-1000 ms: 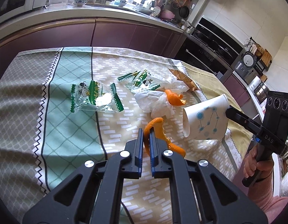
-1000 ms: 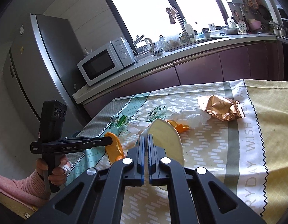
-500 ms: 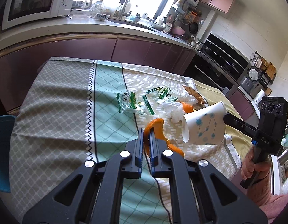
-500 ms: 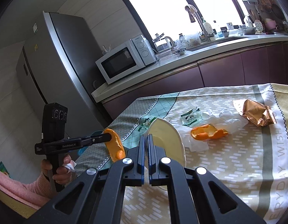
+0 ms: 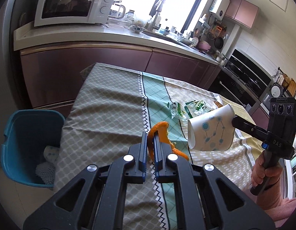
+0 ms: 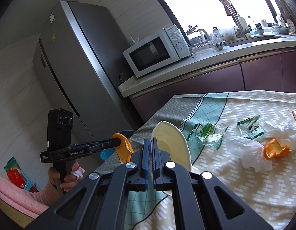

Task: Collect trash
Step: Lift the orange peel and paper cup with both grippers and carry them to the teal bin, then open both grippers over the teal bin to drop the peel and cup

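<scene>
Gripping orange peel (image 5: 161, 134) upright, L tool (image 5: 150, 134); R tool (image 6: 150, 140) clamped on paper cup (image 5: 211, 129), axis ~level, mouth twd bin (image 5: 31, 149).

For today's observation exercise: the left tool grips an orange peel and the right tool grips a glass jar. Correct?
Not quite. The left tool does grip the orange peel, but the right tool grips a paper cup, as the left wrist view shows.
</scene>
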`<state>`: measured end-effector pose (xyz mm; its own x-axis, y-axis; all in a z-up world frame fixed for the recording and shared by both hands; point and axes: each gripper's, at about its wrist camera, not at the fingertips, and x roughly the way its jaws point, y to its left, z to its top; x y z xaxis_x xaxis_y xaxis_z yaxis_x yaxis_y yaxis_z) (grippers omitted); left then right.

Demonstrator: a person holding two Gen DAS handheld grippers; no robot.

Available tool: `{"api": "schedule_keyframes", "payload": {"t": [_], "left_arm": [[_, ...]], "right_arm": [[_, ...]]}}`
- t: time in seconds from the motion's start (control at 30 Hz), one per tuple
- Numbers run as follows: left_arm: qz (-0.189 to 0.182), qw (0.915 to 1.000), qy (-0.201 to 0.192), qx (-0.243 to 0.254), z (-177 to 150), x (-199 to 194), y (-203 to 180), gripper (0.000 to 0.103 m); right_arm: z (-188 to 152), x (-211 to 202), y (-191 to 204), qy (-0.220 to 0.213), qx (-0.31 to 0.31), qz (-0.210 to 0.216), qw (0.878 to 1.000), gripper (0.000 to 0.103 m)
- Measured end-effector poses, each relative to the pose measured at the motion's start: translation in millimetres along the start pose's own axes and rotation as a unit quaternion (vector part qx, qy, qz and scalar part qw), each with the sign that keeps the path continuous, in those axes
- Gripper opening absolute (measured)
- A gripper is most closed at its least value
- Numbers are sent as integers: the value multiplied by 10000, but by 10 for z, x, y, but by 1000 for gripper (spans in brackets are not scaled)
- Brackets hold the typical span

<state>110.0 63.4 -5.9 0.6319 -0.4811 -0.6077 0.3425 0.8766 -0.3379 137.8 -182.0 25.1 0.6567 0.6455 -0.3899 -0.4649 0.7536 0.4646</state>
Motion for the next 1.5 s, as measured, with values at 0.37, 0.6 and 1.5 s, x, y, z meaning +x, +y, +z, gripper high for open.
{"api": "schedule_keyframes", "payload": {"t": [0.37, 0.6, 1.5], "left_arm": [[697, 9954, -500, -419, 47, -605, 664, 6], [1142, 9889, -665, -673, 30, -876, 1057, 6], [2091, 9691, -414, -1243, -123, -776, 1984, 6]], "right_arm": [[181, 592, 429, 279, -288, 575, 9975, 2], [237, 925, 670, 506, -451, 850, 9941, 2], [264, 2180, 1218, 1335, -408, 1218, 9827, 2]]}}
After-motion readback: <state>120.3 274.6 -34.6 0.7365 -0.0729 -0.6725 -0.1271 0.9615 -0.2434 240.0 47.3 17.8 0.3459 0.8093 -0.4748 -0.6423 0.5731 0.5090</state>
